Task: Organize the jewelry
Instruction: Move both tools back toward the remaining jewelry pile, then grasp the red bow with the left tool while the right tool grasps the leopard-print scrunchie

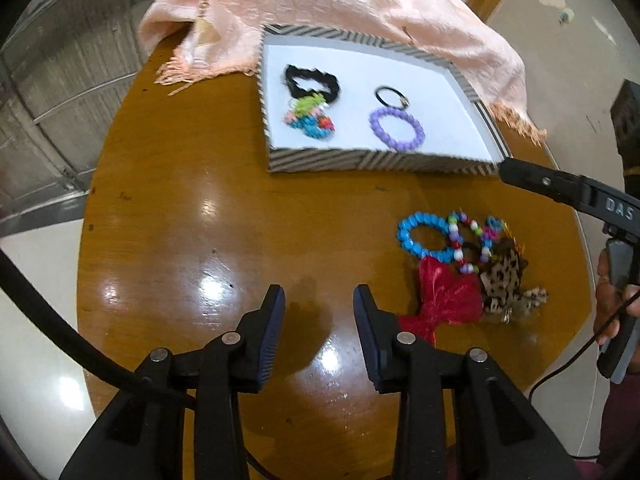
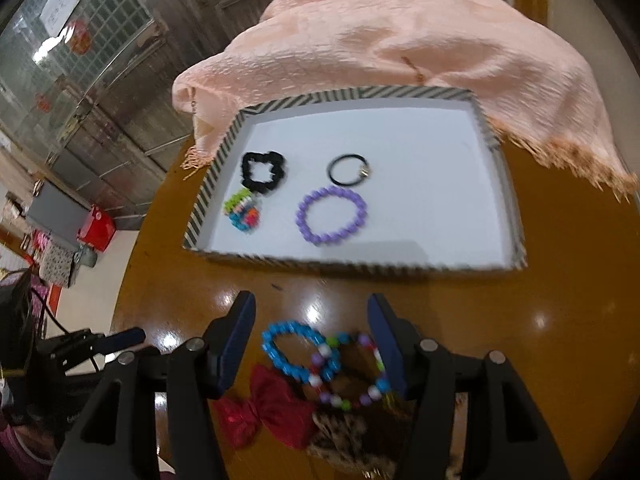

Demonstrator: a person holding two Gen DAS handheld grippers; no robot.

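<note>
A striped-rim tray (image 1: 360, 162) (image 2: 352, 265) holds a black scrunchie (image 1: 312, 82), a thin black hair tie (image 1: 392, 98), a purple bead bracelet (image 1: 396, 128) (image 2: 331, 215) and a multicolour bead piece (image 1: 310, 120). On the brown table lies a pile: a blue bead bracelet (image 1: 424, 236) (image 2: 296, 350), a multicolour bead bracelet (image 1: 472, 240) (image 2: 360, 376), a red bow (image 1: 444, 300) (image 2: 268, 408) and a leopard-print bow (image 1: 508, 280). My right gripper (image 2: 312, 308) hovers open over this pile. My left gripper (image 1: 320, 300) is open above bare table, left of the pile.
A peach fringed scarf (image 1: 340, 4) (image 2: 400, 40) drapes behind and around the tray's far side. The round table's edge (image 1: 86, 220) curves close on the left, with floor below. A hand (image 1: 612, 300) holds the right gripper's handle at the right edge.
</note>
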